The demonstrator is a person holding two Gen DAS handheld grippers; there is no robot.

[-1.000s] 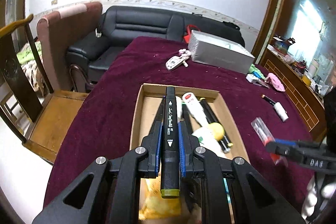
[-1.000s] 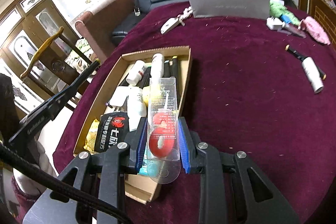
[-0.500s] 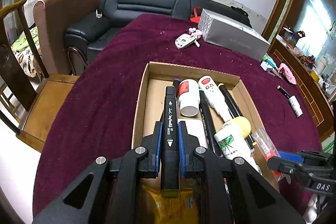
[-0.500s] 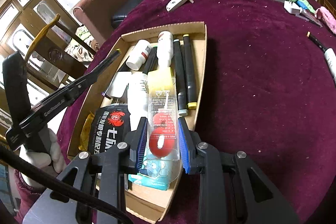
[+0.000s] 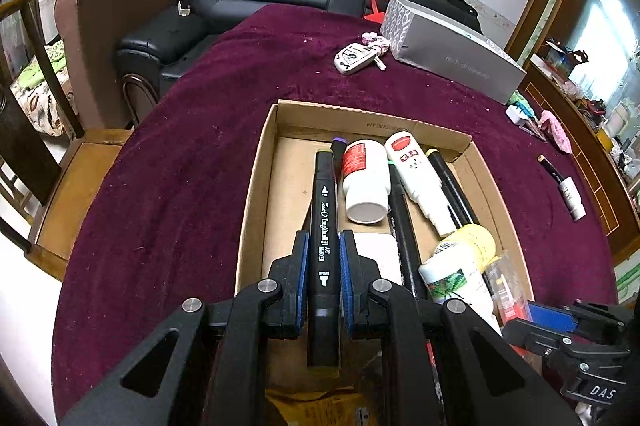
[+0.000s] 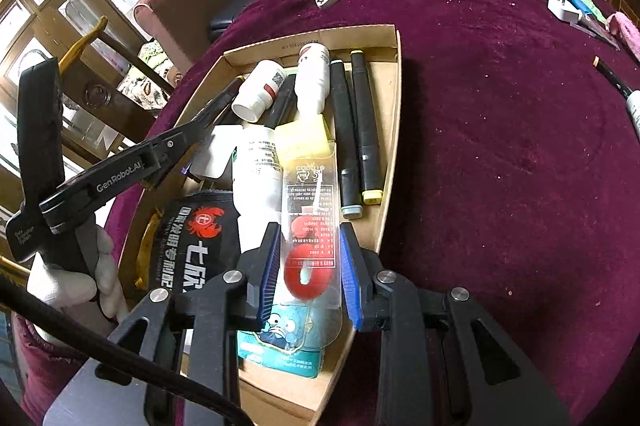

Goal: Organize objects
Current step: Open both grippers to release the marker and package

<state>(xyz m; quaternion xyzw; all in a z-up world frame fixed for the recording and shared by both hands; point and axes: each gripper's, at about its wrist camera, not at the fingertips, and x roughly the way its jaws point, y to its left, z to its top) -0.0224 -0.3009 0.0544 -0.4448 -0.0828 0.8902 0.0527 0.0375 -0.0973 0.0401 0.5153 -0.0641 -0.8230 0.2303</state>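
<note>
Lowering each item flat into a free gap of the cardboard box point(image 5: 256, 186), which sits mid-tabletop, should keep the pile tidy. Left tongs point(image 5: 323, 268) are clamped nearly closed on a black marker point(image 5: 322, 226) over the box's left side; right tongs point(image 6: 310, 266), slightly parted, grip a clear packet point(image 6: 310, 226) above its near end.

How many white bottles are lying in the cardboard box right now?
3. Red-labelled bottle and red-capped bottle side by side at the far end; green-labelled bottle nearer the camera. Packets could hide more.
</note>
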